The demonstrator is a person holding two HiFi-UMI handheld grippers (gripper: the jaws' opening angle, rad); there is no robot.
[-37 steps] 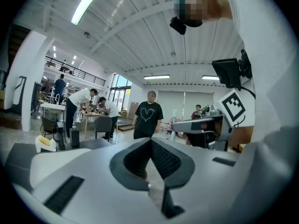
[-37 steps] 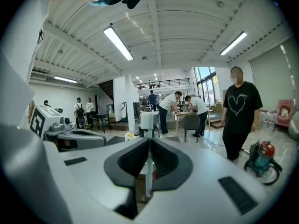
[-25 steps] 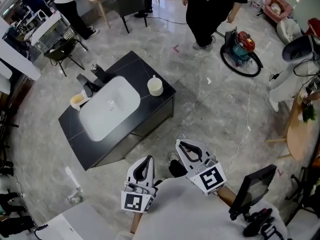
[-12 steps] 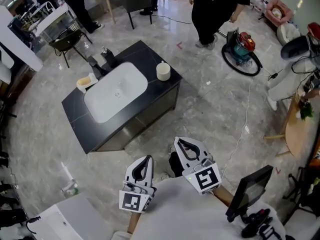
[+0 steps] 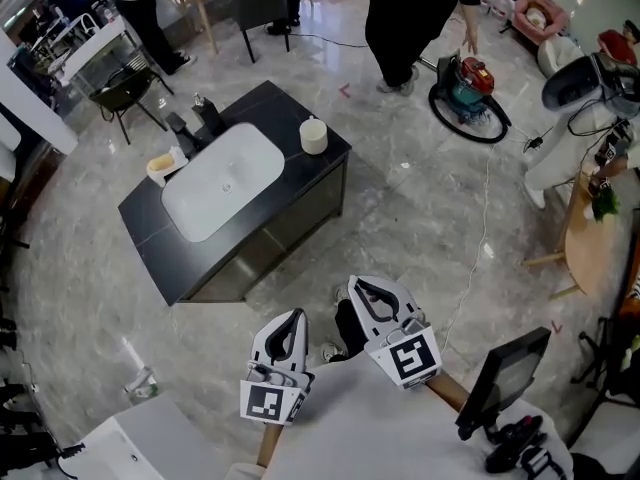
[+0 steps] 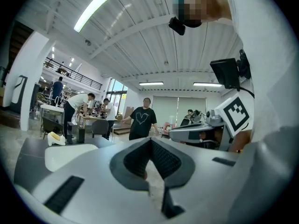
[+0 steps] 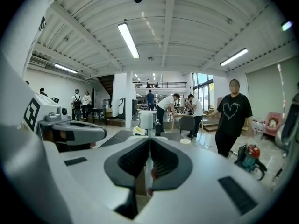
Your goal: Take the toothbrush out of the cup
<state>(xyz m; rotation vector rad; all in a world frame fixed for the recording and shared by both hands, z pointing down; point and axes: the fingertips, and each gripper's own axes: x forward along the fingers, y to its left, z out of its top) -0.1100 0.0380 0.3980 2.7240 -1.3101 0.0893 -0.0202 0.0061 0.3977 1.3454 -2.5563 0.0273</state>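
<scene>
The person is holding both grippers low and close to the body at 6 o'clock in the head view, well apart from the black bench (image 5: 300,203), which is standing on the grey marble floor (image 5: 430,218) up at 11 o'clock from them. The left gripper (image 5: 291,330) is pointing up toward 12 o'clock, and its own view shows it clenched, with the dark jaws pressing together at the tips and nothing between them. The right gripper (image 5: 372,296), just beside it at 3 o'clock and slightly further forward, is clenched on nothing in the same way. The cream cup (image 5: 314,135) is standing upright on the bench's corner at 2 o'clock, just beyond the edge of the white basin (image 5: 222,180) that is filling most of the top. From this distance the toothbrush is too small to make out, so whether it is sitting in the cup cannot be told. In the right gripper view the cup is showing just to the 3 o'clock side of the jaw tips, far beyond them. A pale yellow dish (image 5: 160,166) is resting at the basin's 9 o'clock end, and a dark tap (image 5: 207,118) is rising at its 11 o'clock edge. A person in black (image 5: 415,18) is standing at 12 o'clock past the bench, with a red and teal vacuum cleaner (image 5: 465,90) lying on the floor at 1 o'clock.
</scene>
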